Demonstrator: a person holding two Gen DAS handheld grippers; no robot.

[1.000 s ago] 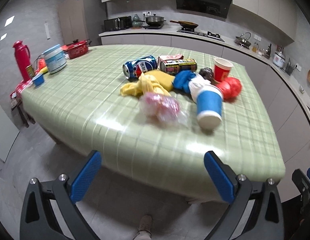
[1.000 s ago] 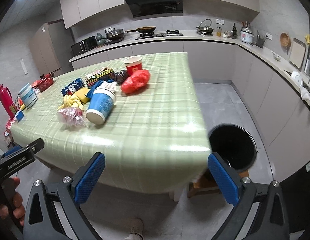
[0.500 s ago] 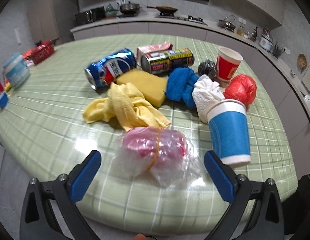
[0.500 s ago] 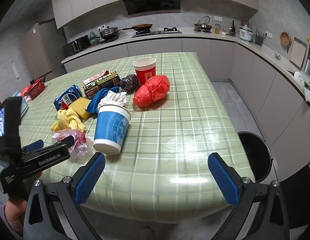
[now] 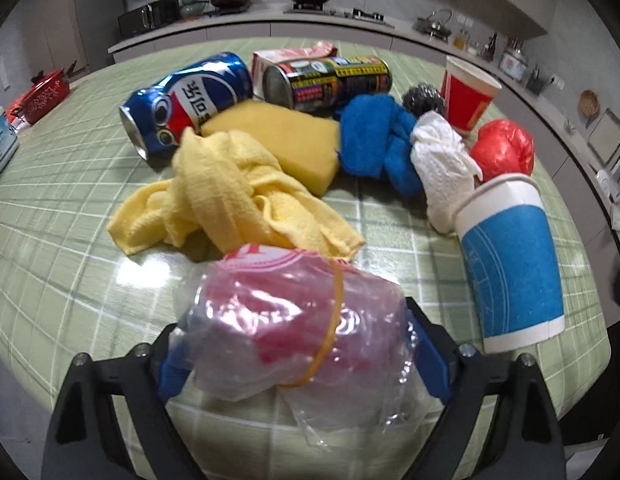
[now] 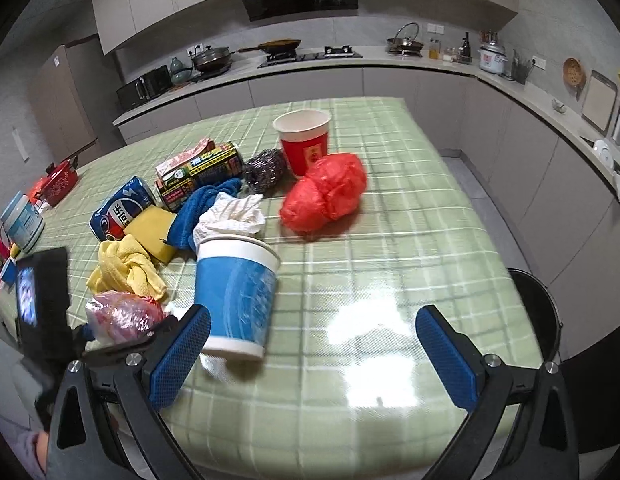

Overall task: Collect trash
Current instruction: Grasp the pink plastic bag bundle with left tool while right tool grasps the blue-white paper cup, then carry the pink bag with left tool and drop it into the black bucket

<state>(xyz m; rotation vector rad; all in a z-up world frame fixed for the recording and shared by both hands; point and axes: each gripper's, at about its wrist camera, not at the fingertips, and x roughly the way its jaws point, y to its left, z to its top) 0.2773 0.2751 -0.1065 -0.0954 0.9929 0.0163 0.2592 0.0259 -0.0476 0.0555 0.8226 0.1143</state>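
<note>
My left gripper (image 5: 297, 354) had its blue pads on either side of the crumpled clear plastic bag (image 5: 285, 320) with something pink inside, at the near edge of the green checked table (image 5: 57, 240). The pads looked to be touching the film, but I could not tell whether they had truly clamped it. My right gripper (image 6: 310, 352) hung wide apart and empty — its left pad just beside the blue paper cup (image 6: 235, 292).

To do this well I judged I should squeeze across the bulk of the bag, near the yellow rubber band (image 5: 330, 320), not the loose film, which would slip. I should also lift straight up, clear of the yellow cloth (image 5: 221, 196), before swinging toward the black bin (image 6: 538, 312).
</note>
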